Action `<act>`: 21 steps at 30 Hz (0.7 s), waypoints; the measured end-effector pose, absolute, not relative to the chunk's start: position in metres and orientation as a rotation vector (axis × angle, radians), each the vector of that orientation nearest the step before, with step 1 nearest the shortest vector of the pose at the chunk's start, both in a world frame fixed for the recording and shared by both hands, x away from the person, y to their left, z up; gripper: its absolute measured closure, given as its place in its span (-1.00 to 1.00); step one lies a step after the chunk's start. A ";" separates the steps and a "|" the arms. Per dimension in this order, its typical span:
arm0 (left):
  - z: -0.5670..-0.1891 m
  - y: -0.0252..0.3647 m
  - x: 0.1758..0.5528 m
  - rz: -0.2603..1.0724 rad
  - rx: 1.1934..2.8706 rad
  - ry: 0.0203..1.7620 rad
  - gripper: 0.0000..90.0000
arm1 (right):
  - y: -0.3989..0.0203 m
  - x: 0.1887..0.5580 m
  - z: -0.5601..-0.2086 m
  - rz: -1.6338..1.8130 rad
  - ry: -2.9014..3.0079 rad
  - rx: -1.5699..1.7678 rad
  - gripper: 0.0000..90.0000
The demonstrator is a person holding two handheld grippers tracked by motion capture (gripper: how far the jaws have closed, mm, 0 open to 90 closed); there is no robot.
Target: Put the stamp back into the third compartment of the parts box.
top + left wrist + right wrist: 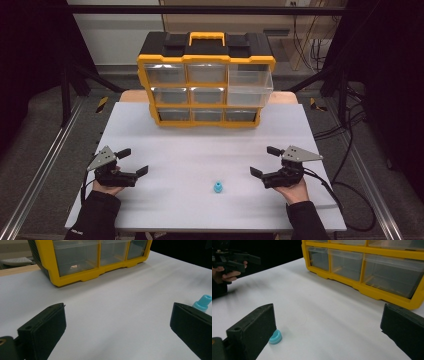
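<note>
Two grippers, left (pixel 134 162) and right (pixel 264 161), one blue cap (pixel 218 187).

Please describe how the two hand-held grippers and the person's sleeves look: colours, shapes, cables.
Both the left gripper and the right gripper are black, each with two blocky flat-faced jaws and a grey three-cornered plate on top. A black cable trails from the right gripper and loops past the white table edge. The person wears dark long sleeves; small pale lettering marks the left cuff, too small to read.

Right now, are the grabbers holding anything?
Nothing. The left gripper and right gripper are both open and empty; the small blue plastic piece sits free on the white table.
</note>
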State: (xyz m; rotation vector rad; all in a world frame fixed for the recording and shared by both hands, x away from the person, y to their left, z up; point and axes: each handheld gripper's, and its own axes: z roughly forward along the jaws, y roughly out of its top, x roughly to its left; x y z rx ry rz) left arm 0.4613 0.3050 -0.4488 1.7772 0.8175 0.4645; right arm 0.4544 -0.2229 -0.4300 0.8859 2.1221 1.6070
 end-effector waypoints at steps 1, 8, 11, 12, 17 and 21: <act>-0.449 0.305 0.461 0.465 1.778 0.817 -1.00 | -0.221 0.454 -0.430 1.606 2.129 0.882 -0.99; -0.449 0.305 0.461 0.464 1.778 0.817 -1.00 | -0.210 0.453 -0.430 1.596 2.162 0.857 -0.99; -0.449 0.305 0.461 0.466 1.780 0.817 -1.00 | -0.205 0.453 -0.431 1.589 2.178 0.847 -0.99; -0.449 0.305 0.461 0.466 1.780 0.817 -1.00 | -0.204 0.453 -0.431 1.593 2.180 0.849 -0.99; -0.449 0.305 0.461 0.466 1.780 0.816 -1.00 | -0.198 0.452 -0.431 1.589 2.195 0.839 -0.99; -0.449 0.304 0.461 0.468 1.782 0.816 -1.00 | -0.192 0.451 -0.431 1.594 2.210 0.830 -0.99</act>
